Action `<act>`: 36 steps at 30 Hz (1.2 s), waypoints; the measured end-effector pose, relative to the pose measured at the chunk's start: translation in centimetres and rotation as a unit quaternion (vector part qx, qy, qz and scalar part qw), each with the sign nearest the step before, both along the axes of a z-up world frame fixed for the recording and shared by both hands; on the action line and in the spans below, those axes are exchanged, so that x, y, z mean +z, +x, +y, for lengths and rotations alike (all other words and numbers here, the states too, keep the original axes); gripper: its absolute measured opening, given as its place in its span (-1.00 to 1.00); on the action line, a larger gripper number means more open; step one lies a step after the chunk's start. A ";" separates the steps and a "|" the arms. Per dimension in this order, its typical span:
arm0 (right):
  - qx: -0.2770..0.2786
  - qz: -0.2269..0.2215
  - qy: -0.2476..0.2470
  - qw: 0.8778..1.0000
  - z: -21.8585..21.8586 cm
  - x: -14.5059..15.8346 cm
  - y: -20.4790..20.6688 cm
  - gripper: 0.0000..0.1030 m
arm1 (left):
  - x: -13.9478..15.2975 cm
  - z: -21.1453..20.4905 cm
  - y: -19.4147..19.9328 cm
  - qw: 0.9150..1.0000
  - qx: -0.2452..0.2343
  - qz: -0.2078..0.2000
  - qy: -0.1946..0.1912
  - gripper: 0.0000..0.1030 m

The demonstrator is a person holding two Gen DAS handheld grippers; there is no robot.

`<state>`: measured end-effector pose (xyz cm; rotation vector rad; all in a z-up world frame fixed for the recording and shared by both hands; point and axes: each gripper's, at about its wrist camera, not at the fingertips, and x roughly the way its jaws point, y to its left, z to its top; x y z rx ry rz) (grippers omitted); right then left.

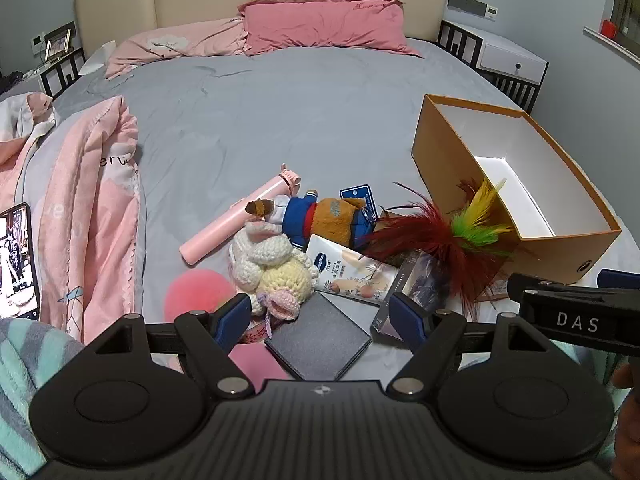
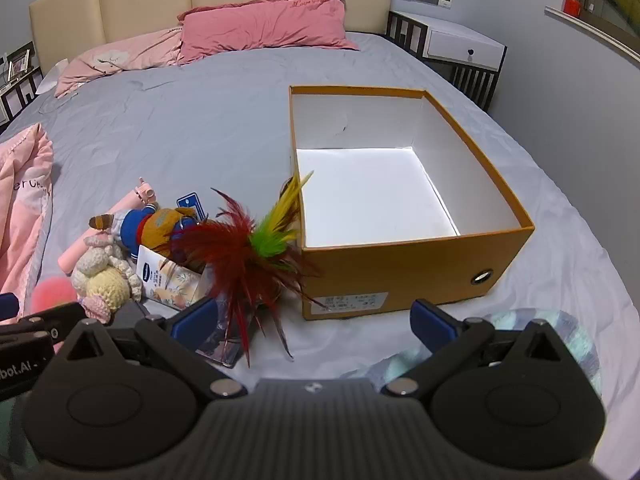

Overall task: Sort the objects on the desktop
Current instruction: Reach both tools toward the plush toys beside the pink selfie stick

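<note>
Both tongs, left (image 1: 320, 316) and right (image 2: 316, 322), spread, pinching nothing; box (image 2: 496, 216) rim unobstructed.

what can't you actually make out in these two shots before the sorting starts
- Dark flat case: near edge hidden by the left gripper body, left wrist view.
- Glossy booklet: cover unreadable, under the feather toy and behind a right gripper finger.
- Label on the orange box: print too small, right wrist view.
- Phone: cut off by the left edge, left wrist view.
</note>
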<state>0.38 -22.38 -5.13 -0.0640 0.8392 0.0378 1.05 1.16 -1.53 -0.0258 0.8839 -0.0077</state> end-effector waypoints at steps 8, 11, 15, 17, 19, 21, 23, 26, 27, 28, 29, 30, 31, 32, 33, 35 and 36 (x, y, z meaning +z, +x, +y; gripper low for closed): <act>0.006 -0.010 -0.004 1.000 0.1 0.0 -0.3 0.98 | 0.0 0.5 0.0 1.000 0.001 0.004 -0.009 0.74; 0.016 -0.022 -0.012 1.000 0.3 -0.1 -0.5 0.98 | 0.0 1.0 0.0 1.000 0.005 0.005 -0.016 0.74; 0.056 -0.048 -0.024 0.997 0.7 -0.2 -1.1 0.97 | 0.1 1.7 0.2 1.000 0.005 0.008 -0.021 0.67; 0.080 -0.063 -0.031 0.994 1.1 -0.1 -1.3 0.94 | 0.2 2.0 0.3 1.000 0.002 0.010 -0.025 0.57; 0.100 -0.074 -0.034 0.992 1.4 -0.1 -1.4 0.91 | 0.2 2.2 0.5 0.999 -0.002 0.013 -0.032 0.45; 0.123 -0.083 -0.030 0.989 1.8 -0.1 -1.4 0.79 | 0.1 2.5 0.7 0.999 -0.005 0.019 -0.037 0.31; 0.148 -0.081 -0.012 0.986 2.1 -0.2 -1.2 0.79 | -0.1 2.9 1.0 0.999 -0.026 0.025 -0.039 0.25; 0.175 -0.071 0.017 0.982 2.7 -0.3 -0.3 0.79 | -0.3 3.6 1.4 0.999 -0.020 0.031 -0.032 0.25; 0.181 -0.068 0.018 0.981 3.1 -0.4 0.1 0.79 | -0.4 3.9 1.7 0.999 -0.016 0.032 -0.029 0.25; 0.188 -0.064 0.018 0.980 3.5 -0.5 0.5 0.80 | -0.5 4.3 1.9 0.999 -0.009 0.035 -0.027 0.25; 0.193 -0.060 0.017 0.979 4.0 -0.6 0.9 0.84 | -0.6 4.7 2.2 0.999 -0.003 0.039 -0.027 0.25; 0.196 -0.053 0.017 0.979 4.5 -0.8 1.4 0.89 | -0.6 5.0 2.5 0.999 0.002 0.041 -0.029 0.25; 0.198 -0.044 0.018 0.979 5.0 -0.9 1.8 0.98 | -0.7 5.5 2.7 0.999 0.007 0.044 -0.032 0.25; 0.198 -0.035 0.022 0.979 5.6 -1.0 2.3 0.98 | -0.8 5.9 3.0 0.998 -0.002 0.048 -0.032 0.25; 0.200 -0.026 0.028 0.979 5.9 -1.2 2.7 0.98 | -0.9 6.2 3.4 0.998 0.001 0.052 -0.033 0.25; 0.206 -0.008 0.039 0.978 6.7 -1.3 3.8 0.98 | -1.2 6.8 4.2 0.998 0.009 0.058 -0.036 0.25; 0.208 -0.007 0.041 0.977 7.2 -1.3 4.3 0.98 | -1.3 7.0 4.6 0.997 0.012 0.061 -0.037 0.25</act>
